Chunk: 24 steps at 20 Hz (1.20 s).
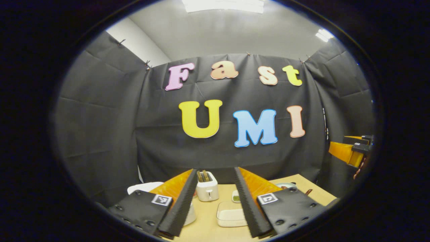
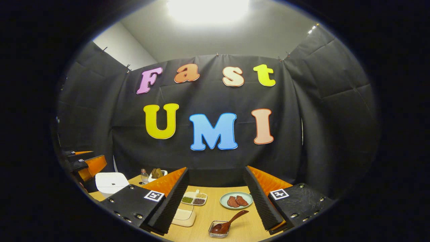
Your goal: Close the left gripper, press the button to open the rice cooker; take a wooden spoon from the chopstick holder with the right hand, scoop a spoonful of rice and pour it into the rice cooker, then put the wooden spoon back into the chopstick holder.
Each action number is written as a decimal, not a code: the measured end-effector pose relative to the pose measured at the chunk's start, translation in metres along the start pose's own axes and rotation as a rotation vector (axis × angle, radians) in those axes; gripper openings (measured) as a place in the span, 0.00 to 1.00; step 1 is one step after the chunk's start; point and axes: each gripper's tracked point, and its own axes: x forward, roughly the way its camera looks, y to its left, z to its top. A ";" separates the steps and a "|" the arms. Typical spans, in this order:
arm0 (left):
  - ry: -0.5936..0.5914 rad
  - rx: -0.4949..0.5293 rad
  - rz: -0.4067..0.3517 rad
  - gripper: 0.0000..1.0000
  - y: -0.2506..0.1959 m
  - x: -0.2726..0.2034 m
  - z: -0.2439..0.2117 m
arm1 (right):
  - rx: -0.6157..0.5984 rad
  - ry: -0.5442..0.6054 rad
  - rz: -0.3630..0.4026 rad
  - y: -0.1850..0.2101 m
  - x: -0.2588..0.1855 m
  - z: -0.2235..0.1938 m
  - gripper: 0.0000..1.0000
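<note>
Left gripper view, item one: left gripper (image 1: 215, 198), fingers spread wide apart, nothing between them, touching nothing, held above the wooden table (image 1: 208, 228). Each finger mount carries a small square black-and-white marker; no readable writing on them.
Item two: white toaster (image 1: 207, 190), seen between the fingers at the table's far side, two slots on top.
Item three: shallow white container (image 1: 231, 213) just in front of the toaster, contents pale, too blurred to tell whether it is rice.
Item four: white rice cooker (image 1: 144, 187), partly hidden behind the left finger, at the table's left edge.
Item five: right gripper (image 1: 352, 152), far off at the right edge; how its fingers stand cannot be told from here.

Right gripper view, item one: right gripper (image 2: 215, 201), fingers wide apart, empty, clear of everything below.
Item two: wooden spoon (image 2: 228, 223), lying tilted with its bowl in a small clear square dish (image 2: 218, 229) near the front edge of the table; handle points up and right.
Item three: pale green plate (image 2: 236, 200) bearing two reddish-brown pieces, beyond the spoon.
Item four: divided white tray (image 2: 194, 198) with green, dark and tan fillings, left of the plate.
Item five: rice cooker (image 2: 111, 183), lid down, at the far left, near the other gripper.
Item six: small bottle (image 2: 144, 176) behind it; label unreadable.
</note>
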 end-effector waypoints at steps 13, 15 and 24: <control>0.443 -0.251 0.186 0.08 0.159 0.073 -0.146 | -0.028 0.128 -0.015 0.003 0.020 -0.050 0.98; 0.492 -0.272 0.211 0.08 0.180 0.087 -0.165 | -0.030 0.149 -0.023 0.002 0.024 -0.057 0.98; 0.649 -0.275 0.215 0.08 0.206 0.143 -0.236 | -0.045 0.191 -0.069 -0.009 0.033 -0.072 0.98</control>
